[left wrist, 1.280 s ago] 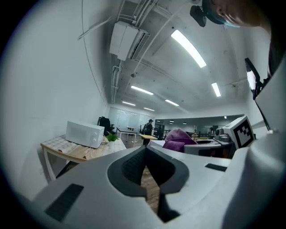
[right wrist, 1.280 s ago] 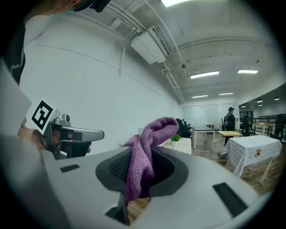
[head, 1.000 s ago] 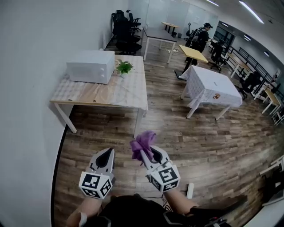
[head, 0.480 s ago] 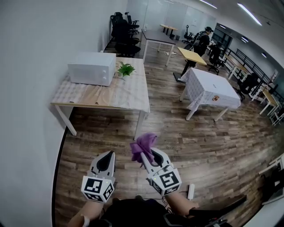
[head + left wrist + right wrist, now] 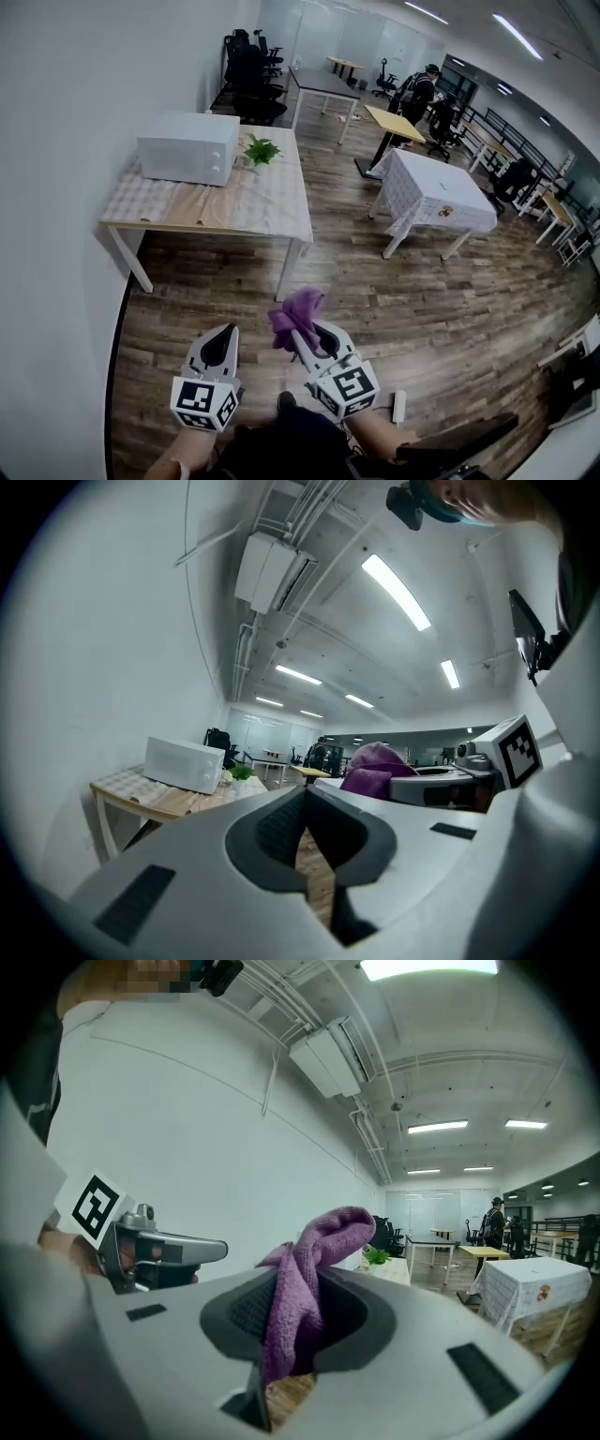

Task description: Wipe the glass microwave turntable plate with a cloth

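Head view: right claw (image 5: 305, 336) clamped on purple cloth (image 5: 294, 314); left claw (image 5: 223, 339) closed, empty. No glass plate visible; likely inside microwave (image 5: 187, 148) on worktop (image 5: 262, 202), well ahead-left, nearer left claw

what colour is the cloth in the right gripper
Purple; the cloth shows best in the right gripper view.

No legible text, label, brand, number or sign in any view.
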A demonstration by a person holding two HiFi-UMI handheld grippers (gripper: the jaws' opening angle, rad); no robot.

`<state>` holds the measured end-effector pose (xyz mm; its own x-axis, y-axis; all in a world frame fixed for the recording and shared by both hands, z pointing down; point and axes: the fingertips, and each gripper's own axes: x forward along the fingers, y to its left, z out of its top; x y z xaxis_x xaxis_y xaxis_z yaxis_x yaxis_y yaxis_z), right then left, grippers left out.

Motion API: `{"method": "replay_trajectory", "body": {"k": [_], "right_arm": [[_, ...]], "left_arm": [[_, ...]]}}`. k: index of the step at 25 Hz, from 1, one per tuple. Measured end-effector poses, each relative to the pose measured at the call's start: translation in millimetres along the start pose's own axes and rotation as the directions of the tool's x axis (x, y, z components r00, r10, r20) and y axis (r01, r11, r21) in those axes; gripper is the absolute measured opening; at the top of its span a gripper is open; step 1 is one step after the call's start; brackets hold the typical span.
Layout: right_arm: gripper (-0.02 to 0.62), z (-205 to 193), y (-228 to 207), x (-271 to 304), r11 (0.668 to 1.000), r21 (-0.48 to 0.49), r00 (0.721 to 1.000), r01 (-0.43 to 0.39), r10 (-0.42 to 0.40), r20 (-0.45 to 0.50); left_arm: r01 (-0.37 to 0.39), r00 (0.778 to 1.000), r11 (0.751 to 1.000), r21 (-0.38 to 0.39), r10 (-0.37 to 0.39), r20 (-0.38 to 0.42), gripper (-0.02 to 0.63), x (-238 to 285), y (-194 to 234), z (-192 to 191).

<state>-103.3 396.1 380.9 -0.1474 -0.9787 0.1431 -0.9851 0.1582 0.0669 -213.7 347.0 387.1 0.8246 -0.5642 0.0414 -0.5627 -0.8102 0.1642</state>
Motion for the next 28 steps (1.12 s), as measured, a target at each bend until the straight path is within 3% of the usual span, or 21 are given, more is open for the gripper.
{"method": "replay_trajectory", "body": {"k": [9, 28], "right_arm": [[0.094, -7, -33, 39, 1.000, 0.005, 1.000, -0.025, 0.025, 0.015], [0.095, 4, -172, 139, 0.995, 0.042, 0.995, -0.091, 0.089, 0.039]], "left_arm": [[-0.029, 1.000, 0.999, 0.015, 0.029, -0.006, 0.006, 38, 19, -1], [-0.084, 0.996, 0.996, 0.022, 0.084, -0.025, 0.008, 197, 49, 16]]}}
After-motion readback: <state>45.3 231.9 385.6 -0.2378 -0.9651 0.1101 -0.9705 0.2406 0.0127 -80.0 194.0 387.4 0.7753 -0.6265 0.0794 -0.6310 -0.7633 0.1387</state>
